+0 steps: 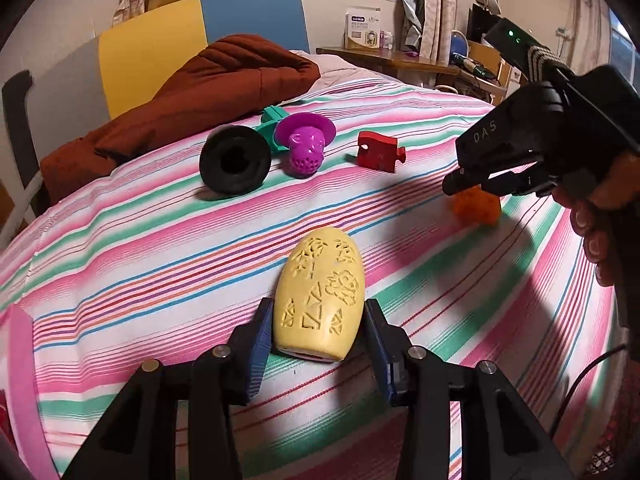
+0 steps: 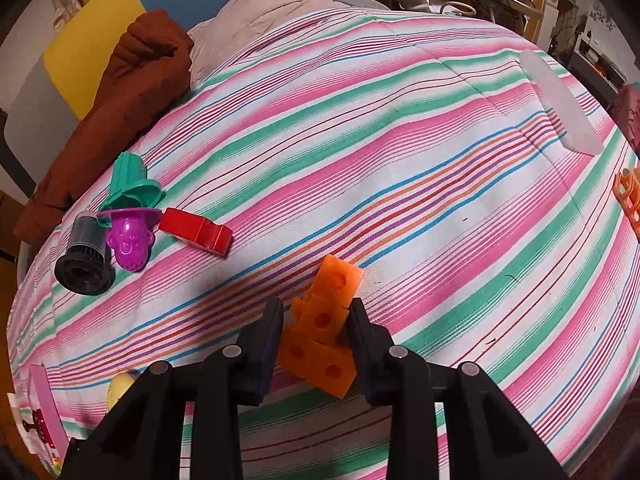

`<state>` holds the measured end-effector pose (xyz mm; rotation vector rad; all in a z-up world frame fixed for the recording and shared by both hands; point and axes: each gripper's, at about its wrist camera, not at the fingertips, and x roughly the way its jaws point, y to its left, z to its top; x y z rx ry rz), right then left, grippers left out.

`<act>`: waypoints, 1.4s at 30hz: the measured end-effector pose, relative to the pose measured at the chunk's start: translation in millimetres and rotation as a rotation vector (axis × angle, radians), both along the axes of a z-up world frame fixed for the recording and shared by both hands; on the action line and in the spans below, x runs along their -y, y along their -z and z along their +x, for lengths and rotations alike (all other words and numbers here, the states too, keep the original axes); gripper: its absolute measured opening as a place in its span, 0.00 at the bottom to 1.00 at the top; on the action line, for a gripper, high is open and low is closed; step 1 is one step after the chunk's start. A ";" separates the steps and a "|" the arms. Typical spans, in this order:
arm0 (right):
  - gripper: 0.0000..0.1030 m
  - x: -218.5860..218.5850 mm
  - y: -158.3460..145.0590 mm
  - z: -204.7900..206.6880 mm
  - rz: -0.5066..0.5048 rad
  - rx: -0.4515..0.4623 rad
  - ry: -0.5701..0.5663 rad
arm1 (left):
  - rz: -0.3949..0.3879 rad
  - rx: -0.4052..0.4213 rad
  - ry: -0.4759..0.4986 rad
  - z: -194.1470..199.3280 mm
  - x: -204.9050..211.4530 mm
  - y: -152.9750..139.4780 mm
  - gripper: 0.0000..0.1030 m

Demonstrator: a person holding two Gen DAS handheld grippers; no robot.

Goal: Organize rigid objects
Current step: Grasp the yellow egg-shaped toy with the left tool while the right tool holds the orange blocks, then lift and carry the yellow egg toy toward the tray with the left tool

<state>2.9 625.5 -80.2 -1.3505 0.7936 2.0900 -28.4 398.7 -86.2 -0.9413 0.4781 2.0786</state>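
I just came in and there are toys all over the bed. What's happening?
A person is tidying toys on the striped bed with a hand-held gripper in each hand. The left hand-held gripper is closed on a yellow egg. The right hand-held gripper is closed on some orange blocks. A black cup, a purple toy, a green toy and a red piece lie in a group further back.

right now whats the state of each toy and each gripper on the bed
left gripper: shut on yellow egg
yellow egg: gripped, lying on bedspread
right gripper: shut on orange blocks
orange blocks: gripped
black cup: on its side
purple mold: tipped over
red puzzle piece: free
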 end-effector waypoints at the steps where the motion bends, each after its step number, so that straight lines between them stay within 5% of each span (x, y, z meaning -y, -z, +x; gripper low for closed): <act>1: 0.31 0.3 1.5 -1.4 0.000 -0.001 0.000 | -0.005 -0.002 0.000 0.0 -0.5 -0.3 0.44; 25: 0.32 2.0 5.2 -10.3 0.011 -0.009 0.001 | 0.038 0.025 -0.015 -7.3 -8.2 -0.2 0.43; 42: 0.31 9.5 4.4 -15.7 0.071 0.020 -0.039 | 0.178 0.061 -0.168 7.4 74.6 -8.7 0.43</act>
